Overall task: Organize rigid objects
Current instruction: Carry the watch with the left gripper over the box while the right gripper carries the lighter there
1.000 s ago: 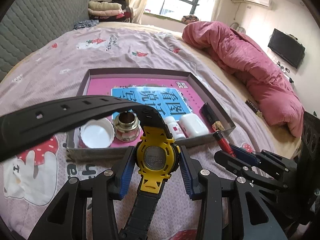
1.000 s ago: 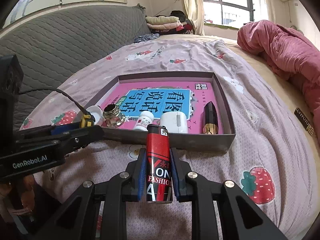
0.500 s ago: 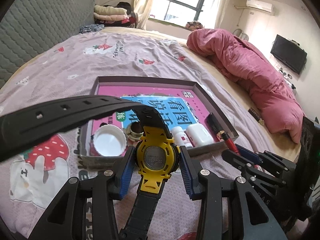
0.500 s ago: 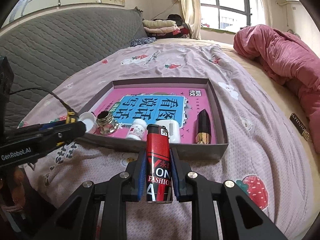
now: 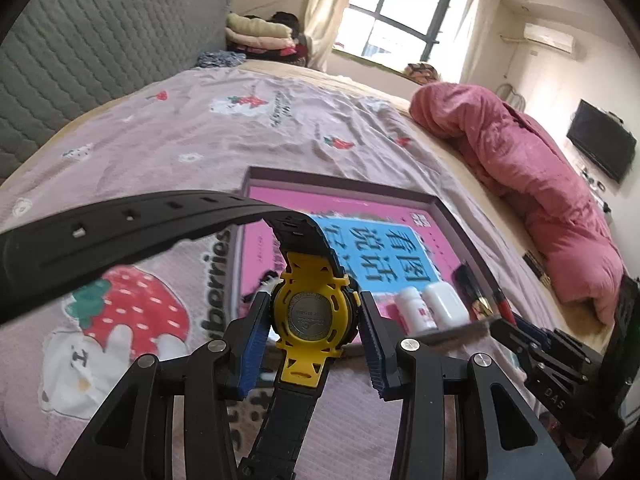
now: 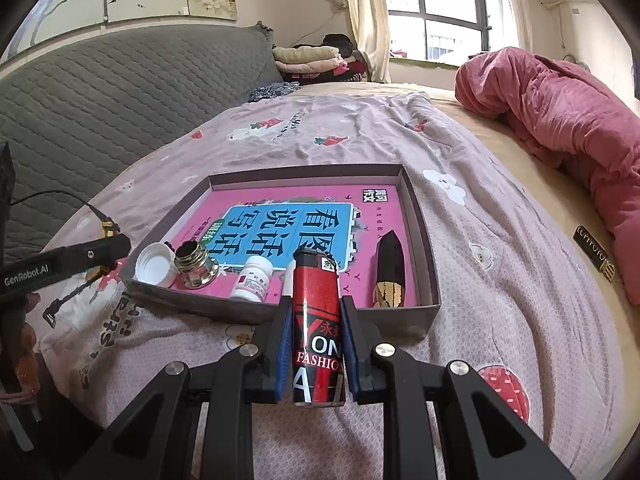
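A yellow watch [image 5: 312,316] with a black strap sits crosswise between the blue pads of my left gripper [image 5: 313,305], which is shut on its case. The strap arcs up and off to the left. My right gripper [image 6: 316,308] is shut on a red lighter [image 6: 318,320] standing upright, just in front of the grey tray [image 6: 424,240]. Inside the tray lie a pink book [image 6: 304,200], a white cap [image 6: 154,266], a brass fitting [image 6: 196,266], a white pill bottle [image 6: 254,278] and a black-and-gold tube [image 6: 390,270]. A white case behind the lighter is mostly hidden.
The tray rests on a lilac strawberry-print bedsheet [image 6: 500,320]. A pink quilt [image 6: 560,120] is heaped at the right, and a grey padded headboard [image 6: 100,100] runs along the left. A small black tag [image 6: 592,258] lies right of the tray. The left gripper's arm [image 6: 68,260] reaches in beside the tray's left corner.
My left gripper has carried the watch leftward, away from the tray's front left corner, so the tray now sits further right in its view. The right gripper and lighter have stayed put.
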Demonstrator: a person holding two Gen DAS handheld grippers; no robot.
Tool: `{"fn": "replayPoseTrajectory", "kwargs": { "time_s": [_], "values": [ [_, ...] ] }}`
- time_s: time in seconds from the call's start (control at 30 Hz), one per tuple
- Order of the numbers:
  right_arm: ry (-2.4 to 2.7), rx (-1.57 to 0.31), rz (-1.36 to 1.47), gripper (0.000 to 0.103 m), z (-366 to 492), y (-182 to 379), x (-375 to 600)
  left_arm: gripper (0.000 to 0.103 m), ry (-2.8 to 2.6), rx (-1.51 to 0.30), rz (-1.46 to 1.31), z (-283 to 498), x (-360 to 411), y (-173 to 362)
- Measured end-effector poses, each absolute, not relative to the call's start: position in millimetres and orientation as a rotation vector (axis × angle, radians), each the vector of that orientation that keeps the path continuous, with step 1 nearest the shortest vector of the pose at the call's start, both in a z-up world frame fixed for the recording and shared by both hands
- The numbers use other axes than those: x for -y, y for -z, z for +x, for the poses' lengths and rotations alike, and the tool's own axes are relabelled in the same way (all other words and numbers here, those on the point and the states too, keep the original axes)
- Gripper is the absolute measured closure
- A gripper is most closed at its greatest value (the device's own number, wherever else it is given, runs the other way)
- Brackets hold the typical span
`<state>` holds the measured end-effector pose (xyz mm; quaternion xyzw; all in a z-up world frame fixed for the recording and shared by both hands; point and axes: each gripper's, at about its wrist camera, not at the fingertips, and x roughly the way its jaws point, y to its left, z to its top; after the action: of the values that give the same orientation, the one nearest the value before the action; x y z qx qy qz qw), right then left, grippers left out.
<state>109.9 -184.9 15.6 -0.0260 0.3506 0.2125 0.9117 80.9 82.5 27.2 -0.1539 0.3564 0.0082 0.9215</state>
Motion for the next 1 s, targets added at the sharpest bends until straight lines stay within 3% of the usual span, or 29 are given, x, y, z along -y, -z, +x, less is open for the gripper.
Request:
{"fn": "replayPoseTrajectory", "kwargs": {
  "time_s": [1.0],
  "values": [
    [-0.388,-0.697,-0.104,0.08,142,-1,186,0.059,-0.005,-0.769,-0.287,127,-62,7]
  ]
}}
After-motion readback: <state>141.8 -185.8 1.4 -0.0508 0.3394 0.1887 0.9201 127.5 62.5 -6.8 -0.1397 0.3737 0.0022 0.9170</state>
